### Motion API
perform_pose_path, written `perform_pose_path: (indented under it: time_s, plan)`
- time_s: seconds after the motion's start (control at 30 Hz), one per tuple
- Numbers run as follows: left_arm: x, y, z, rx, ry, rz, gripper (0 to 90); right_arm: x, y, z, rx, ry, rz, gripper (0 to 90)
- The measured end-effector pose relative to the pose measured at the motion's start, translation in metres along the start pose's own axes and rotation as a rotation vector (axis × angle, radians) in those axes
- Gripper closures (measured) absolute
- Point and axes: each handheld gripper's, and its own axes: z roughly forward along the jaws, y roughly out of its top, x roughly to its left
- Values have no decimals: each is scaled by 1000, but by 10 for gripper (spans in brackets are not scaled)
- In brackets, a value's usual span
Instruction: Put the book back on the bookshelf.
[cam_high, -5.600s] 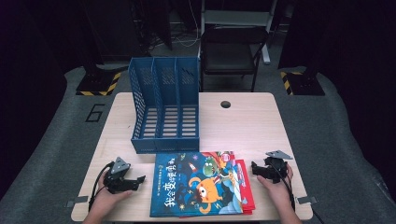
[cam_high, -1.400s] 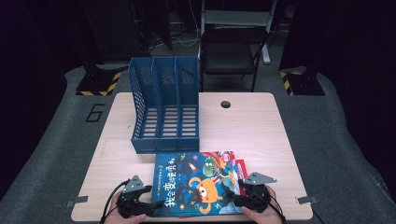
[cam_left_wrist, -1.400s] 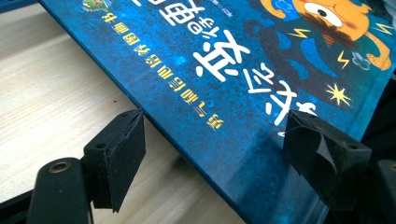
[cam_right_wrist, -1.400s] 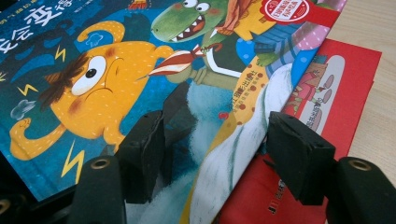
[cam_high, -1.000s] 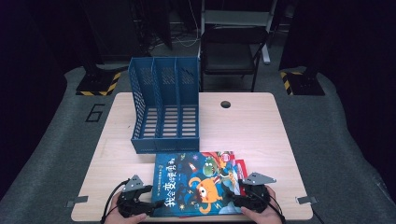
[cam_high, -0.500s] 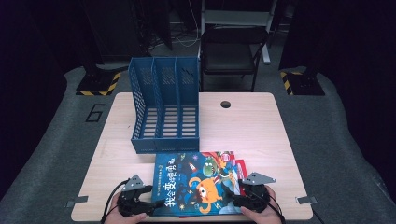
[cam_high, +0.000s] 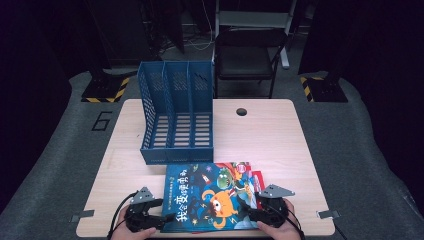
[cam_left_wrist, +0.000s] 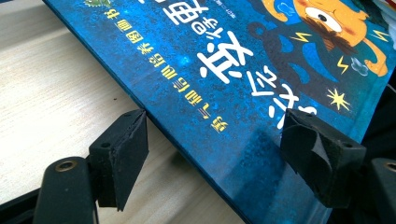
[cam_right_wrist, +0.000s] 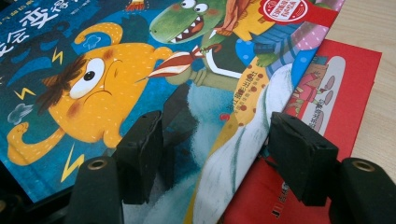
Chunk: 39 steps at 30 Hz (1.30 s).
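A blue picture book (cam_high: 210, 195) with an orange monster on its cover tops a small stack at the table's near edge. A red book (cam_high: 257, 177) pokes out beneath it on the right. My left gripper (cam_high: 165, 218) is at the stack's near left corner. In the left gripper view the blue book's (cam_left_wrist: 243, 84) edge runs between the jaws of my left gripper (cam_left_wrist: 219, 154), one pad beside the edge and one over the cover. These jaws have just been closing. My right gripper (cam_high: 255, 212) is open and straddles the blue book's right edge (cam_right_wrist: 219, 158), with one pad above the red book (cam_right_wrist: 345, 88).
A blue three-slot file rack (cam_high: 177, 115) stands upright just behind the books, its slots facing the near side. The wooden table (cam_high: 260, 135) has a cable hole (cam_high: 242, 111) near its far edge. A black chair (cam_high: 247, 55) stands beyond the table.
Since the oldest frame both grippers have come in from the sides to the book's near corners. Over the last second nothing has visibly moved.
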Motion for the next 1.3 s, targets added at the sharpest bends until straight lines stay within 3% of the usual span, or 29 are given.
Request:
perform_pose_path:
  time_s: [0.8,1.07,1.17,1.3]
  plan:
    - [13,-1,-7,-3,12,-38,273,5,6,10,-14,10,-10,367]
    - [19,-5,-8,-63,29,-81,287,9,9,13,-9,18,-13,384]
    - [18,-6,-9,-53,36,-49,271,9,8,13,-14,21,-15,385]
    - [16,-7,-8,-42,23,-46,223,8,8,13,-11,24,-18,385]
